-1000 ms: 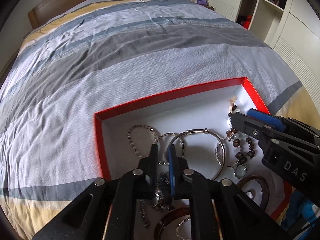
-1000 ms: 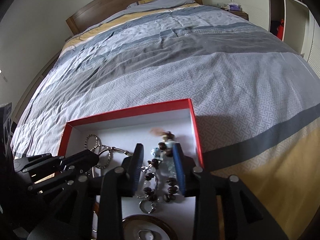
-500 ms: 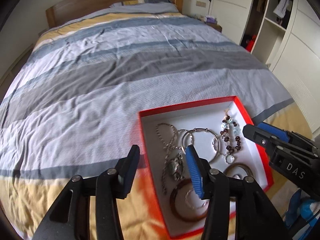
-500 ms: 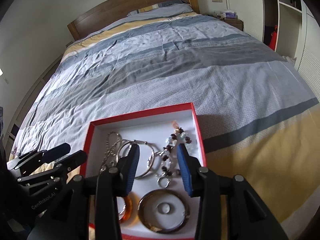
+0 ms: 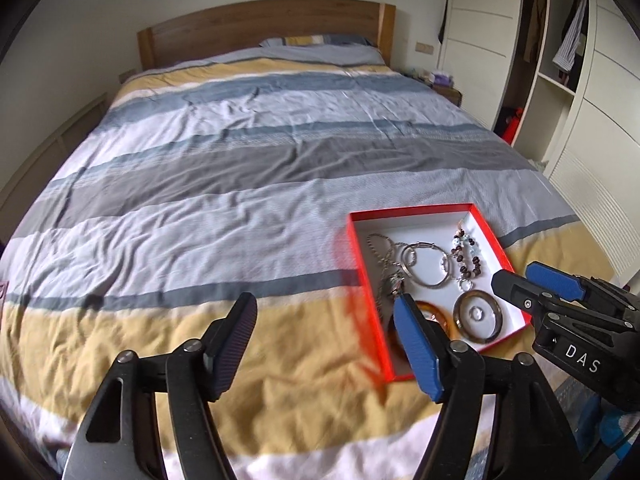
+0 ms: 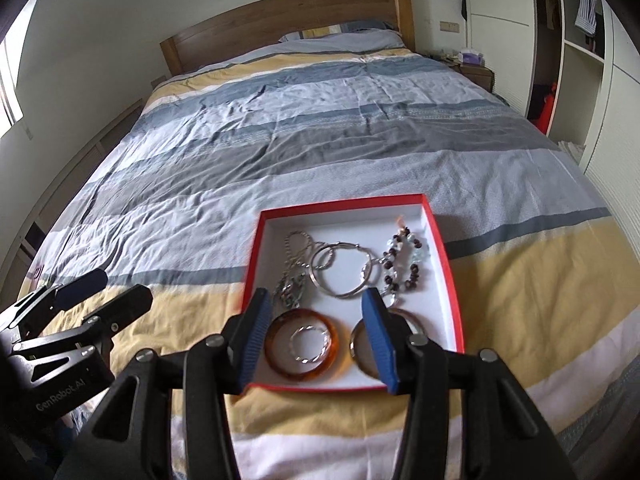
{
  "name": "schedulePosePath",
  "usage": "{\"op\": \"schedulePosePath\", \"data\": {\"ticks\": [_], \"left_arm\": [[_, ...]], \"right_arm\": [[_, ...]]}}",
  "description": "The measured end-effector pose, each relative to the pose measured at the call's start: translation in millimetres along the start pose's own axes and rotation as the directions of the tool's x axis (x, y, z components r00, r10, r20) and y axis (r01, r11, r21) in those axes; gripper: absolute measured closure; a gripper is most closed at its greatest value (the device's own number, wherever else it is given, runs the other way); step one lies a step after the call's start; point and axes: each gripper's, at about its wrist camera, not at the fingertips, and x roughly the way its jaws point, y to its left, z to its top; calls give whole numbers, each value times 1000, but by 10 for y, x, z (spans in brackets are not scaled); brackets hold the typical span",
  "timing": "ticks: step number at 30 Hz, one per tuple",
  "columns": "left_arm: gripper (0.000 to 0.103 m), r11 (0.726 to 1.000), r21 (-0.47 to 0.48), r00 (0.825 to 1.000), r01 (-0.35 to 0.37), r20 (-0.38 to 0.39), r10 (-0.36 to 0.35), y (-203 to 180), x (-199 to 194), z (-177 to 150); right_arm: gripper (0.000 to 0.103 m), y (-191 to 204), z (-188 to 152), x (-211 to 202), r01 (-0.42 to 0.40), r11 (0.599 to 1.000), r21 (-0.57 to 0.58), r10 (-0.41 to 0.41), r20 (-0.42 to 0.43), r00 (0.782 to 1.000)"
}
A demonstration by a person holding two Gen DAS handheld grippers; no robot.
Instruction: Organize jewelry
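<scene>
A red box [image 6: 451, 276] with a white inside lies on the bed near its foot; it also shows in the left wrist view [image 5: 360, 268]. In it lie a silver chain [image 6: 294, 256], a large silver hoop [image 6: 346, 272], a bead bracelet [image 6: 400, 260], an amber bangle [image 6: 304, 344] with a small ring inside, and a brown bangle [image 6: 416, 326]. My right gripper [image 6: 316, 336] is open and empty, raised over the box's near edge. My left gripper [image 5: 324, 340] is open and empty, left of the box above the bedspread.
The bed has a striped grey, blue and yellow cover [image 5: 240, 168] and a wooden headboard [image 5: 256, 28]. White wardrobes with open shelves [image 5: 560, 72] stand on the right. A bedside table [image 6: 476, 72] stands at the far right of the bed.
Both grippers have opened, drawn back and risen away from the box. The left one let go of the chain and moved left off the box. All the jewellery lies in the box.
</scene>
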Motion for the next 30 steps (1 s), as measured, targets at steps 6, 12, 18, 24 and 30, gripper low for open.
{"op": "schedulePosePath", "data": {"ticks": [6,12,18,24,30], "left_arm": [[23,999,-29,997,-46,53,47,279,-422,-209],[19,993,-60,989,-106,95,112,535,-813,-423],[16,984,-91,978,-151,130,162,701,-1145,-660],[14,975,-105,962,-196,170,212,782,-1468,-874],[13,961,-128,945,-243,191,265,901,-1733,-1042]], "right_arm": [[52,317,-189,-254,9,999,-33,-8,24,1000],[50,648,-399,-504,14,997,-76,-11,44,999],[49,907,-578,-803,22,992,-124,-13,77,997],[47,1092,-730,-1068,26,987,-160,-7,118,993],[45,1210,-849,-1230,26,983,-182,1,142,990]]}}
